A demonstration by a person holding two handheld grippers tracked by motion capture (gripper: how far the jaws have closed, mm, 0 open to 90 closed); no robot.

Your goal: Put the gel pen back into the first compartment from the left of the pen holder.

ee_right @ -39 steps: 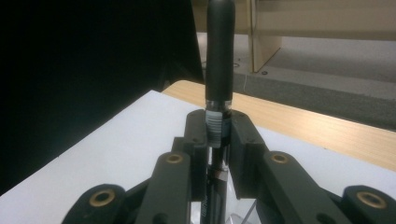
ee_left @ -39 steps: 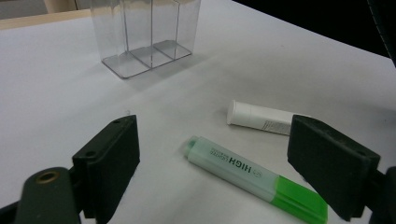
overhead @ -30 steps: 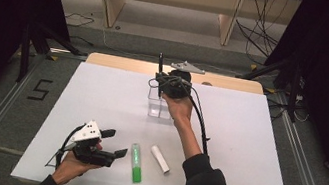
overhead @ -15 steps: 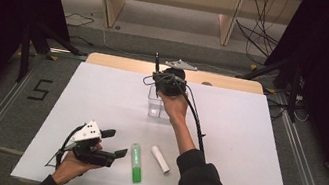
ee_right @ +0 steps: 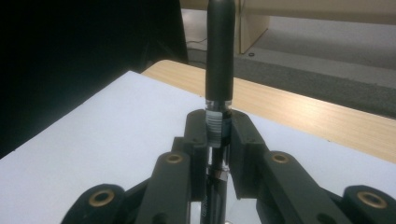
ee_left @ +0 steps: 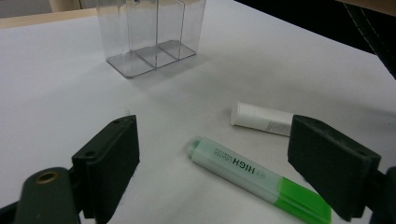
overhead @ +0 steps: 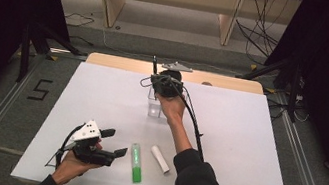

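My right gripper [overhead: 157,80] hovers over a clear plastic holder with compartments [overhead: 156,106] at the back middle of the white table [overhead: 244,151]. It is shut on a black pen [overhead: 154,64], which stands upright between the jaws. In the right gripper view the pen [ee_right: 219,60] rises from the clamped pads [ee_right: 243,140]. My left gripper [overhead: 111,143] rests open near the front left. Ahead of its jaws lie a green highlighter [ee_left: 261,179] and a white tube [ee_left: 261,120], with the holder [ee_left: 154,32] beyond. The highlighter [overhead: 136,163] and tube [overhead: 160,158] lie side by side on the table.
A wooden board [overhead: 117,62] borders the table's far edge, with a grey floor and shelf legs behind it. Metal rails run along both sides of the table. A black cable [overhead: 195,123] trails along the right forearm.
The right hand with the pen has shifted slightly left and lower over the clear holder. The left gripper has stayed where it was.
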